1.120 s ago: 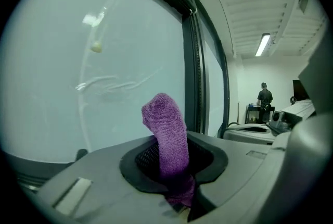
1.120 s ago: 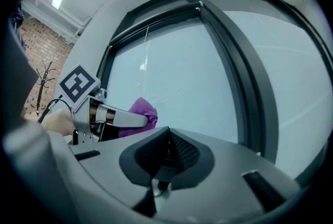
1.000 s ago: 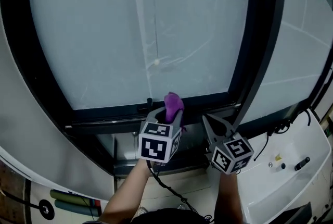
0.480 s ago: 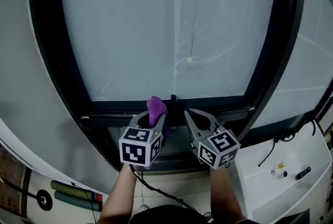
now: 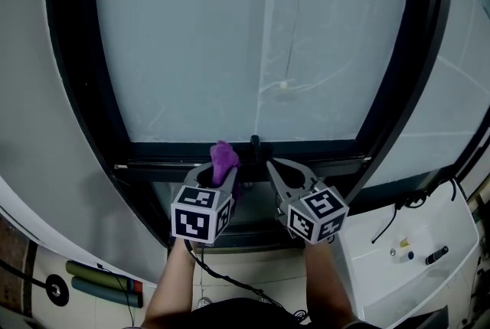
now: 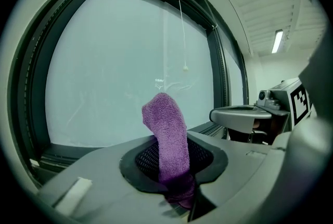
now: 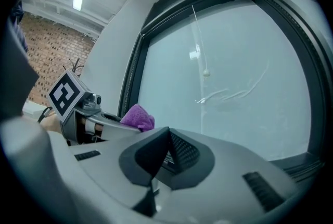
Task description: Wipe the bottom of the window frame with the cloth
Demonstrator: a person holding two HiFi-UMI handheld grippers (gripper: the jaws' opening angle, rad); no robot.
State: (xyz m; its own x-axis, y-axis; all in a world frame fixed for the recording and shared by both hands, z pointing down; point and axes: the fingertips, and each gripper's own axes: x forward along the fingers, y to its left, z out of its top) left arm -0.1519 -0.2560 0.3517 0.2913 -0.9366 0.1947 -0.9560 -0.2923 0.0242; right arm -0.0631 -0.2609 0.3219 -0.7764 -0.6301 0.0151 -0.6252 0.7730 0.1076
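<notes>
My left gripper (image 5: 217, 174) clamps the cloth (image 5: 223, 157) by its lower end, tip poking to 12 o'clock near the bottom frame rail (image 5: 314, 145), so I expect it to fold or pull out under pressure; right gripper (image 5: 269, 165) closed, empty, at its 3 o'clock.

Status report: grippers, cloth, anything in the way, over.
Left gripper shut on purple cloth, at the bottom frame rail, contact unclear. Right gripper shut, empty, alongside. Small dark fitting on the rail just right of the cloth.
</notes>
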